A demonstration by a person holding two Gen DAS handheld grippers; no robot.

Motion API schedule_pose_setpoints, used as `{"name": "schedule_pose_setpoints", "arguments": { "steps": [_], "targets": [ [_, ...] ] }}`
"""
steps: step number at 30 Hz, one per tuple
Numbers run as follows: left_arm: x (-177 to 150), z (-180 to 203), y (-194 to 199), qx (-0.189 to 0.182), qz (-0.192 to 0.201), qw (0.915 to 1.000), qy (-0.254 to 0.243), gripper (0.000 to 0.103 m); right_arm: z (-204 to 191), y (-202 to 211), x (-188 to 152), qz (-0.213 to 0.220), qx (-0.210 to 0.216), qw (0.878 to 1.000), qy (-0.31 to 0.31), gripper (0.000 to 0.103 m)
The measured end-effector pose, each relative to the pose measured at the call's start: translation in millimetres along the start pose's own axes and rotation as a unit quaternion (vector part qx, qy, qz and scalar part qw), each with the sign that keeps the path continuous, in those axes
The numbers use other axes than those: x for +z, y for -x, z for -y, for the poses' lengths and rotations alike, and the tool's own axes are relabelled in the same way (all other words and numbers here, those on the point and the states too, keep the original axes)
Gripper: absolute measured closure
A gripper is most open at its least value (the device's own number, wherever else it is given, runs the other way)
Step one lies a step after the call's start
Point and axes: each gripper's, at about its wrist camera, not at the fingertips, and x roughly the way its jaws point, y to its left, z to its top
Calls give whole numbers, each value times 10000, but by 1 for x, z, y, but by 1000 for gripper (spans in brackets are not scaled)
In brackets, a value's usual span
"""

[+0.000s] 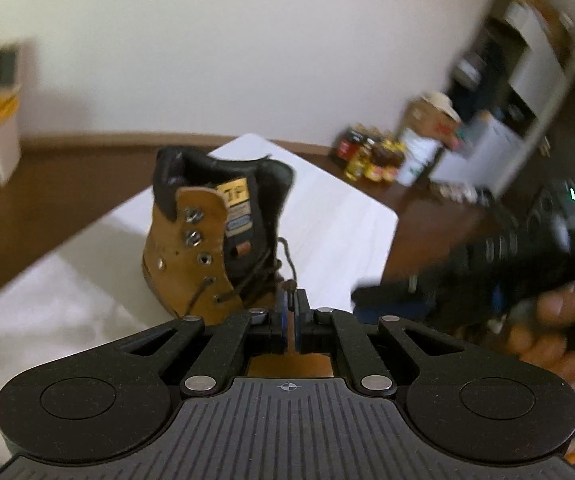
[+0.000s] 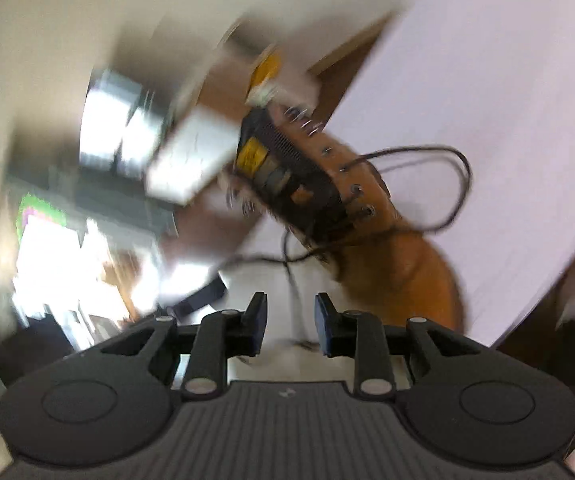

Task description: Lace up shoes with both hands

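A tan leather lace-up work boot with a black padded collar (image 1: 203, 236) stands upright on a white cloth-covered table (image 1: 339, 216), its open tongue and eyelet rows turned toward the left wrist camera. The left gripper (image 1: 290, 300) sits just in front of the boot's lower eyelets with its blue-padded jaws pressed nearly together, and a strand of dark brown bootlace (image 1: 287, 258) runs up from the tips to the boot; it appears pinched there, though the contact is small. So the left hand is the nearer one, and the lace end leads away from its tips toward the boot's right flap.

The right gripper (image 2: 290, 316) is blurred and swinging, its jaws standing well apart with nothing between them. In its view the boot lies ahead and to the right, the toe nearest and the long axis running away toward the collar. A loose loop of the same lace (image 2: 453, 184) arcs out over the cloth beside the eyelets. The free strand on the boot's other side lies just ahead of the open jaws, a likely next grasp.
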Motion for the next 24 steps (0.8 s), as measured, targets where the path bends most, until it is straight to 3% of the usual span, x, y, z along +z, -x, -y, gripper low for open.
{"name": "schedule_pose_setpoints", "arguments": {
  "steps": [3,11,12,15,21,24],
  "targets": [
    [-5,6,9,-126,-46,9983,-569,100,5,2,-15,353,335,9945,-925,73],
    [-10,1,13,-393,-85,9933,-1081,100,19,-36,-18,4,624,9752,-2123,73],
    [-9,0,11,-398,-117,9927,-1136,100,21,-42,-16,-39,661,9731,-2205,74],
    [-7,-5,2,-392,-241,9921,-1165,100,26,-49,-9,-111,563,9725,-2259,95],
    [0,-16,-9,-458,-491,9919,-1080,100,30,-53,2,-156,554,9705,-2343,100],
    [6,-21,-13,-593,-654,9899,-1113,100,32,-52,4,76,548,9706,-2343,100]
  ]
}}
